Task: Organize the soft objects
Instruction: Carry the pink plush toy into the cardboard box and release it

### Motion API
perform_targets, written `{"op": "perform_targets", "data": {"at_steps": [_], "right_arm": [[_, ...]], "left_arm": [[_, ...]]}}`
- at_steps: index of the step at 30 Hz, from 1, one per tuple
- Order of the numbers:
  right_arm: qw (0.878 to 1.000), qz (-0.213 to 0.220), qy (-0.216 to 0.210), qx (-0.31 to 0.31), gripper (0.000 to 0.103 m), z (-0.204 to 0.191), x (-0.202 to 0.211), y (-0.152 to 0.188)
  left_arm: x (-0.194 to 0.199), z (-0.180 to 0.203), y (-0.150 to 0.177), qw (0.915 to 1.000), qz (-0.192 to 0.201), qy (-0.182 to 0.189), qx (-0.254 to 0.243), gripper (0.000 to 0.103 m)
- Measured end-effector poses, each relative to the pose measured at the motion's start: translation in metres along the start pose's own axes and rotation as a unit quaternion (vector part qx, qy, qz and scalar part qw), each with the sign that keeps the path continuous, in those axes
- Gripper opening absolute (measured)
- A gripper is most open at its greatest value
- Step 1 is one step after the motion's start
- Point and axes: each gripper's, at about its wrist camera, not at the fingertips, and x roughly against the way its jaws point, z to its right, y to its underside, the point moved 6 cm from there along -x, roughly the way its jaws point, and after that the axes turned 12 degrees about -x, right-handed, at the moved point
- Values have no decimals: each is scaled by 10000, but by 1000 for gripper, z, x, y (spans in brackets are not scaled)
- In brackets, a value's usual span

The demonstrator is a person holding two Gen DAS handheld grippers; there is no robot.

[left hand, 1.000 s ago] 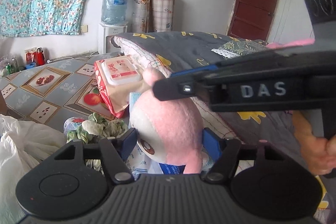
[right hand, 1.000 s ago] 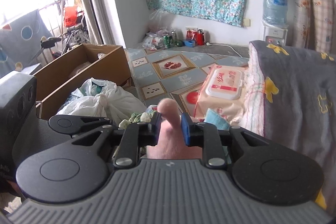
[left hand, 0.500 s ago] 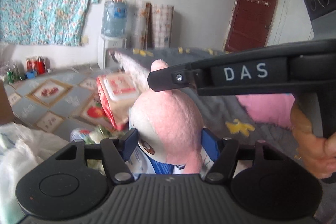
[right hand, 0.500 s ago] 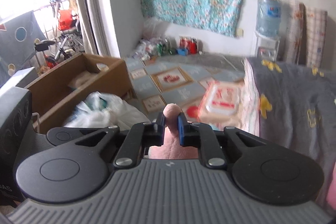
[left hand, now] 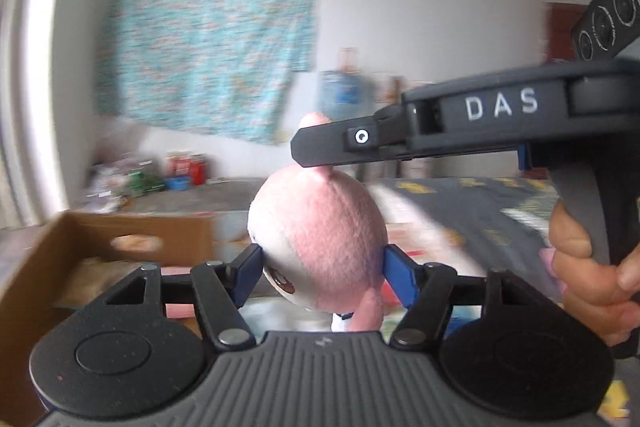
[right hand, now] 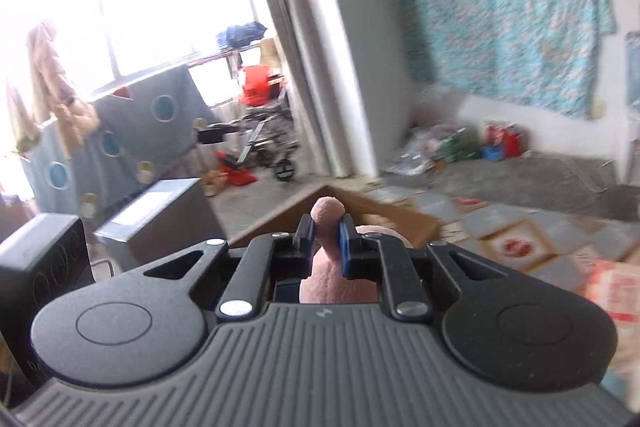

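Note:
A pink and white plush toy [left hand: 320, 243] is held in the air by both grippers. My left gripper [left hand: 322, 267] is shut on its round head from both sides. My right gripper [right hand: 325, 241] is shut on the toy's pink ear [right hand: 327, 223]; in the left wrist view its black body marked DAS [left hand: 480, 123] reaches in from the right above the toy. An open cardboard box [left hand: 80, 259] lies below and to the left; its far edge shows in the right wrist view [right hand: 384, 211].
A bed with a grey patterned cover [left hand: 500, 211] is on the right. A flowered teal cloth [left hand: 208, 55] hangs on the wall. Bottles and clutter [right hand: 460, 143] lie on the floor by the wall. A stroller [right hand: 264, 143] stands by the window.
Both grippers have swung left with the plush toy and risen. The cardboard box has come into the left wrist view. The wipes pack and bed have slid to the right.

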Motion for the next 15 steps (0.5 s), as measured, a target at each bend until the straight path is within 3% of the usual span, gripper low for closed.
{"op": "perform_targets", "data": {"at_steps": [4, 8, 15], "right_arm": [[9973, -623, -168, -362, 11, -10, -83, 3], [9913, -1122, -148, -668, 11, -7, -157, 16], [9824, -1526, -277, -1041, 11, 6, -238, 25]], "left_arm": [[-14, -53, 21, 9969, -455, -516, 369, 67], [-44, -96, 44, 9904, -911, -786, 679, 68], [-70, -154, 72, 9787, -1493, -1058, 934, 68]]}}
